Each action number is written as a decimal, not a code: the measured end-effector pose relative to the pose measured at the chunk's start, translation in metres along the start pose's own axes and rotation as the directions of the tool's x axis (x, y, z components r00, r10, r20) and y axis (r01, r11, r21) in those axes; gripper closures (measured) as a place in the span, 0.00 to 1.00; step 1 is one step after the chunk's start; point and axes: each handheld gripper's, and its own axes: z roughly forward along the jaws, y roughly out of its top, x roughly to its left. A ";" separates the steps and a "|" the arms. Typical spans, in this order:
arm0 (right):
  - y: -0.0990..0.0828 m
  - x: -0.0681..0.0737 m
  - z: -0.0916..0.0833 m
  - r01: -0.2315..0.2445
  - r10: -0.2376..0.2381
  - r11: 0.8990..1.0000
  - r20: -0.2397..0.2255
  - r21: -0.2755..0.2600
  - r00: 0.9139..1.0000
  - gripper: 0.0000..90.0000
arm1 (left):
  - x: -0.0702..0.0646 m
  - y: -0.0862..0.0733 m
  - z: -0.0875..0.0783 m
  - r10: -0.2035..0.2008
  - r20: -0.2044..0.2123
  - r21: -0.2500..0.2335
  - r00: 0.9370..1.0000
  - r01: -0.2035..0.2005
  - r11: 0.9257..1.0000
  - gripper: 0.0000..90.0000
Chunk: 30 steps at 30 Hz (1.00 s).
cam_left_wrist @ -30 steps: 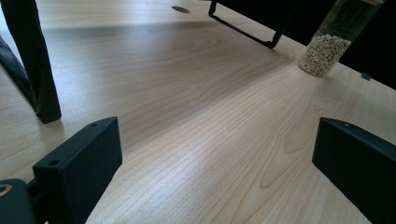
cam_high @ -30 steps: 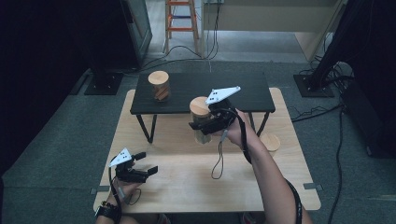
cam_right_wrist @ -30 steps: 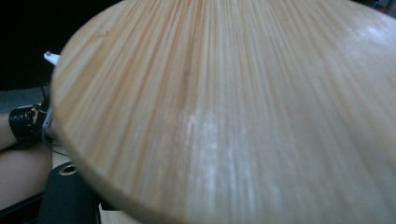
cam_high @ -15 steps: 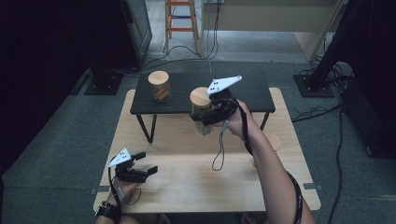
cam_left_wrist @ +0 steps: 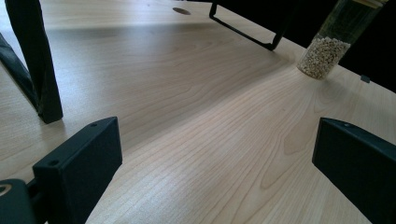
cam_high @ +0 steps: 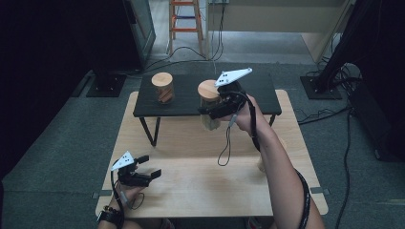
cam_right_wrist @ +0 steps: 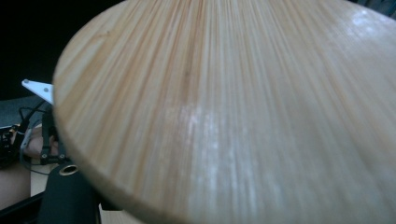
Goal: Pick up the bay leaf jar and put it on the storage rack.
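**Right claw clamped on the jar, left claw wide apart on the table**

My right gripper (cam_high: 213,110) has its black jaws closed on a clear glass jar with a round pale wooden lid (cam_high: 209,104), gripping it just under the lid. I hold the jar in the air at the front edge of the low black shelf on thin metal legs (cam_high: 186,106), its bottom clear of the light wooden tabletop (cam_high: 191,143) below. In the right gripper view the lid's grained top (cam_right_wrist: 243,112) sits so close to the camera that I cannot see the jaws' pads on the glass; the high view gives me that grip.

My left gripper (cam_high: 145,168) rests near the table's front left corner, jaws well apart with nothing between them. Its own view looks between both jaw tips (cam_left_wrist: 77,163) over bare wood grain.

That left gripper view also gives me a second glass jar holding pale grains (cam_left_wrist: 327,53), standing on the tabletop. The high view adds a third wooden-lidded jar with orange-brown contents (cam_high: 163,88) standing on the shelf's left part, well apart from the held one.
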 end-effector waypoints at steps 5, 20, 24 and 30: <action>0.003 -0.005 0.000 -0.012 0.012 1.000 0.014 0.002 1.000 0.28 | 0.000 0.000 0.000 0.001 -0.001 0.001 1.000 -0.001 1.000 0.02; 0.014 -0.028 0.011 -0.044 0.043 0.999 0.030 0.014 0.999 0.28 | 0.002 0.000 0.000 -0.003 0.006 0.000 1.000 0.003 1.000 0.02; 0.012 -0.034 0.016 -0.057 0.056 0.998 0.032 0.014 0.998 0.28 | 0.001 0.000 0.000 0.000 0.006 0.002 1.000 0.000 1.000 0.02; 0.009 -0.047 0.020 -0.067 0.067 0.998 0.011 0.004 0.998 0.28 | 0.002 0.000 0.000 0.000 0.009 0.001 1.000 0.000 1.000 0.02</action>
